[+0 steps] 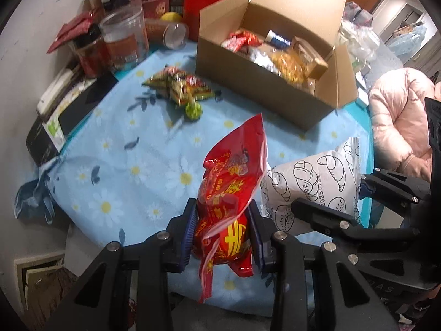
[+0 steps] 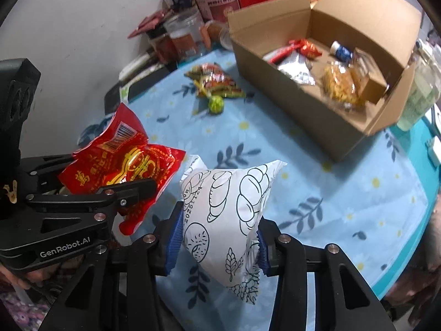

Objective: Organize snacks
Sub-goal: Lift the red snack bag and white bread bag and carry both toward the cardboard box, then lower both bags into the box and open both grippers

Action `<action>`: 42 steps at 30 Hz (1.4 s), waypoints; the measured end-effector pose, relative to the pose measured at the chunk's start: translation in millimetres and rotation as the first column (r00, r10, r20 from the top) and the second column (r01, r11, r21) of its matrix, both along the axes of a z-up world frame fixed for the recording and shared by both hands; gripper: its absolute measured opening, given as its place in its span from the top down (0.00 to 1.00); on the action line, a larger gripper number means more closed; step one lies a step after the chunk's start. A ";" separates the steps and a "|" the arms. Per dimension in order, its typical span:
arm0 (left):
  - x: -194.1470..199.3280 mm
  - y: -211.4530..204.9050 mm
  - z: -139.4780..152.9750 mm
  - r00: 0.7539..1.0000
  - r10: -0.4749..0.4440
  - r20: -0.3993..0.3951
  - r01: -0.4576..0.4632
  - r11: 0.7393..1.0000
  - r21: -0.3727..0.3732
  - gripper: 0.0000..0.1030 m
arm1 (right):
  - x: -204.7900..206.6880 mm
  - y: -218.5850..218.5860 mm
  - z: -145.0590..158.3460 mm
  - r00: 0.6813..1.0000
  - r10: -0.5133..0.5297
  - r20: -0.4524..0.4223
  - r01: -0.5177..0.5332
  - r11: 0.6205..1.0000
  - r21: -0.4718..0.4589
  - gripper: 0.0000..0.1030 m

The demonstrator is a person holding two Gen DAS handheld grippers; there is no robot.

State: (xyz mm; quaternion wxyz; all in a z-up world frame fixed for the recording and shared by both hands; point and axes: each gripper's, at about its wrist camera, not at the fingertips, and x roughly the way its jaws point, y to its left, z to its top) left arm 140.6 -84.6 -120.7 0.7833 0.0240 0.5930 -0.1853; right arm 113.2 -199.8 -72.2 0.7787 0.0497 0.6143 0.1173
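Observation:
My left gripper (image 1: pixel 223 237) is shut on a red snack bag (image 1: pixel 234 182) with gold print, held above the near side of the table. It also shows in the right wrist view (image 2: pixel 121 165). My right gripper (image 2: pixel 217 244) is shut on a white puffy bag (image 2: pixel 234 201) printed with bread drawings, just right of the red bag; it also shows in the left wrist view (image 1: pixel 311 182). An open cardboard box (image 1: pixel 264 82) holding several snacks stands at the far right of the table (image 2: pixel 317 63). A small pile of green and red packets (image 1: pixel 179 85) lies left of the box.
A blue daisy tablecloth (image 1: pixel 132 165) covers the round table. Jars, tins and bottles (image 1: pixel 124 35) crowd the far left edge by the wall. A pink jacket (image 1: pixel 399 121) lies to the right. Clear plastic items (image 2: pixel 421 88) stand right of the box.

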 end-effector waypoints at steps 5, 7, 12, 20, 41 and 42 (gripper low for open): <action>16.9 -5.6 16.6 0.999 -0.001 0.038 0.002 1.000 -0.017 0.67 | 16.3 -6.3 18.3 0.999 -0.008 0.039 0.008 1.000 0.012 0.60; 27.1 -9.7 25.7 0.998 -0.004 0.058 0.005 1.000 -0.026 0.67 | 23.5 -9.9 25.1 0.998 -0.015 0.053 0.014 1.000 0.025 0.61; 50.1 -21.9 40.8 0.995 -0.012 0.096 0.017 0.999 -0.041 0.67 | 44.4 -24.7 37.5 0.994 -0.061 0.091 0.054 0.996 0.075 0.63; 94.0 -51.9 58.6 0.989 -0.043 0.138 0.051 0.997 -0.056 0.67 | 83.2 -57.6 53.7 0.979 -0.130 0.155 0.120 0.990 0.071 0.64; 214.5 -142.7 64.0 0.962 -0.174 0.209 0.187 0.981 -0.043 0.67 | 183.1 -139.7 56.3 0.954 -0.206 0.216 0.214 0.977 -0.015 0.64; 218.9 -146.1 62.3 0.961 -0.180 0.211 0.192 0.981 -0.036 0.67 | 188.0 -143.3 53.9 0.954 -0.209 0.216 0.218 0.976 -0.021 0.64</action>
